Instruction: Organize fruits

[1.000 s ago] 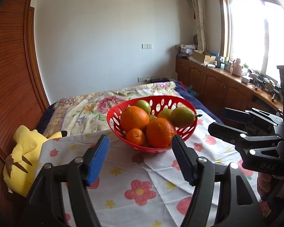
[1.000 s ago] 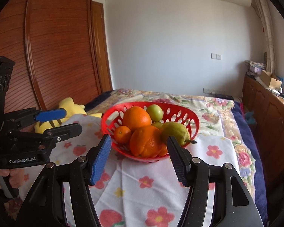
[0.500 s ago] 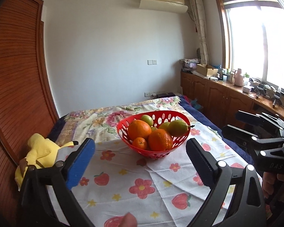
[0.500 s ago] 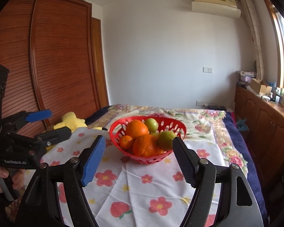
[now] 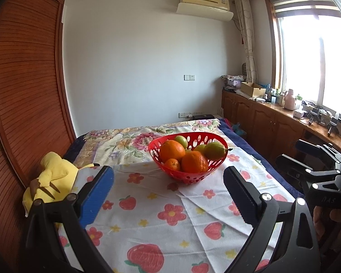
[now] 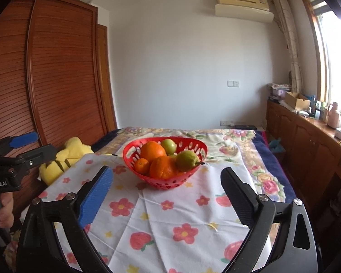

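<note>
A red perforated basket (image 5: 218, 137) (image 6: 200, 146) stands on a flower-print cloth (image 5: 170, 213) and holds two large oranges (image 5: 172, 150), a small orange (image 5: 172, 164), a green apple (image 5: 181, 140) and a yellow-green pear (image 5: 213, 150). My left gripper (image 5: 168, 175) hangs open in front of the basket, well short of it, with nothing between its fingers. My right gripper (image 6: 167, 173) is likewise back from the basket; its jaws are opening wide and hold nothing. Each gripper shows at the edge of the other's view.
The cloth lies over a bed with a floral quilt (image 5: 125, 141). A yellow plush toy (image 5: 54, 175) sits at the left by a wooden wardrobe (image 5: 22, 91). Wooden cabinets (image 5: 261, 122) with clutter run along the right under a window.
Both grippers drew back from the basket and rose a little, so it looks smaller and farther. Both sets of jaws spread from half shut to wide.
</note>
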Demonstrator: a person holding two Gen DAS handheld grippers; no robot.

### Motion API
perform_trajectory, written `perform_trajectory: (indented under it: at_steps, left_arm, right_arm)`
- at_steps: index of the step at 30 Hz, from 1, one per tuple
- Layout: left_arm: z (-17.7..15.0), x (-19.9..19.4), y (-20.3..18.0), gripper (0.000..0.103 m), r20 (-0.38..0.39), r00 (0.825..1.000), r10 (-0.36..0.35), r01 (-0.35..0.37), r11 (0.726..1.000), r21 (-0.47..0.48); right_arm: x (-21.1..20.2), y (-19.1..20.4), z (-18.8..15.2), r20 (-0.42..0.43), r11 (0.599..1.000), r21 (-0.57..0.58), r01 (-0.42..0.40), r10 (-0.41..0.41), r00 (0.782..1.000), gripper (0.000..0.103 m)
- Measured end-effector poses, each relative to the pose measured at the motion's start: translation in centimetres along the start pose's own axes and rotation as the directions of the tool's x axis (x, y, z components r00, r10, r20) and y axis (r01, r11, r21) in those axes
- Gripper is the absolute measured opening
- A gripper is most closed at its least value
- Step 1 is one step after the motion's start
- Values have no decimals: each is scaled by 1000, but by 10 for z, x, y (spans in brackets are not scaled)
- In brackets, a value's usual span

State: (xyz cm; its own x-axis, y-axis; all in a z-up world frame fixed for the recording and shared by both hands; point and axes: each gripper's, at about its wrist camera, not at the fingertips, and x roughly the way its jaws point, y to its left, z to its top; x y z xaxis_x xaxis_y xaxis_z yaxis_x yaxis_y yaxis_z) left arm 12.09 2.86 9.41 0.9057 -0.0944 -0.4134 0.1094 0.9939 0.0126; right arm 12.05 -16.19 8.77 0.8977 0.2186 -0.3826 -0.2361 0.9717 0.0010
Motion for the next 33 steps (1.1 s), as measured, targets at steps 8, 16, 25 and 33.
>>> perform_trajectory:
  at_steps: [8,16,25,33]
  left_arm:
    - [-14,-7,3,98,-20,1000,-9,8,1000,-13]
    - [-25,-5,4,98,-32,999,-10,9,1000,-20]
    - [-28,-2,8,98,-33,999,-10,9,1000,-26]
    - [-28,-3,8,98,-32,999,-6,5,1000,-24]
  right_arm:
    - [-11,3,-9,0,1000,4,31,-31,1000,98]
    - [-15,3,-23,0,998,7,63,-63,998,98]
    - [-16,1,-28,-3,997,11,81,-81,997,98]
    - [-15,-1,-29,-4,996,13,86,-86,996,98]
